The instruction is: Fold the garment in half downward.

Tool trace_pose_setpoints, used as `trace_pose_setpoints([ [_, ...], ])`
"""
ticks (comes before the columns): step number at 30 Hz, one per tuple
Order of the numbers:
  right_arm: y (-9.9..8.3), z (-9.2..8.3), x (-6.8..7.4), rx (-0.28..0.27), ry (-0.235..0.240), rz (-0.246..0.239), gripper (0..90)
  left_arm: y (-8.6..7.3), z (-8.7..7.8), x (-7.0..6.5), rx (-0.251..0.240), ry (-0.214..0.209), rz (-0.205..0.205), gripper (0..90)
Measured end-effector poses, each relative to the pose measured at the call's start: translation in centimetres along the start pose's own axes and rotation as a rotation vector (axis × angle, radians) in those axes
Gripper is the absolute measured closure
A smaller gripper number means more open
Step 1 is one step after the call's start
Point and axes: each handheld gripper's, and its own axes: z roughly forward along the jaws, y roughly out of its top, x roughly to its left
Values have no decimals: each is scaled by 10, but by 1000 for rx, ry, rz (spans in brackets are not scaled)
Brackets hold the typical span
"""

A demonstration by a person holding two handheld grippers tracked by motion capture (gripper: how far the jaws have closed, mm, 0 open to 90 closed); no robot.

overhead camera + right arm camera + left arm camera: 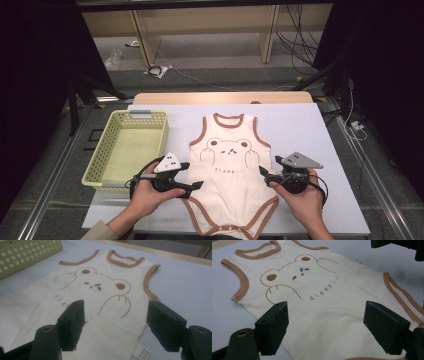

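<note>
1. A cream sleeveless baby bodysuit with brown trim [231, 170] lies flat, front up, on the pale lilac-white tabletop [300, 125], neck opening at the far side and snap end at the near edge by the person.
2. Its front carries a brown line drawing of a bear with a small teal drop on its face [301, 270] and the word "sleep" followed by dots below it.
3. The left hand-held gripper [192, 175] sits at the bodysuit's left edge, about level with its lower body, held in the person's left hand [147, 192]. Its jaws stand wide apart; in the left gripper view they frame the cream fabric with nothing pinched between the pads.
4. The right hand-held gripper [264, 176] sits at the bodysuit's right edge, opposite the left one, held in the right hand [300, 197]. Its jaws are likewise spread wide over the cloth, gripping nothing.
5. In the right gripper view a small white care label [142, 353] sticks out from the side seam, just inside the right jaw.
6. A pale yellow-green perforated plastic basket [102, 155] stands on the tabletop to the left of the bodysuit, near it but apart.
</note>
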Motion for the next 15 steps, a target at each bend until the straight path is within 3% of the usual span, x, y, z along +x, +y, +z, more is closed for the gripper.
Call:
trace_pose_setpoints([
  [15, 20, 12, -26, 2, -71, 10, 402, 31, 12, 26, -18, 70, -42, 219],
])
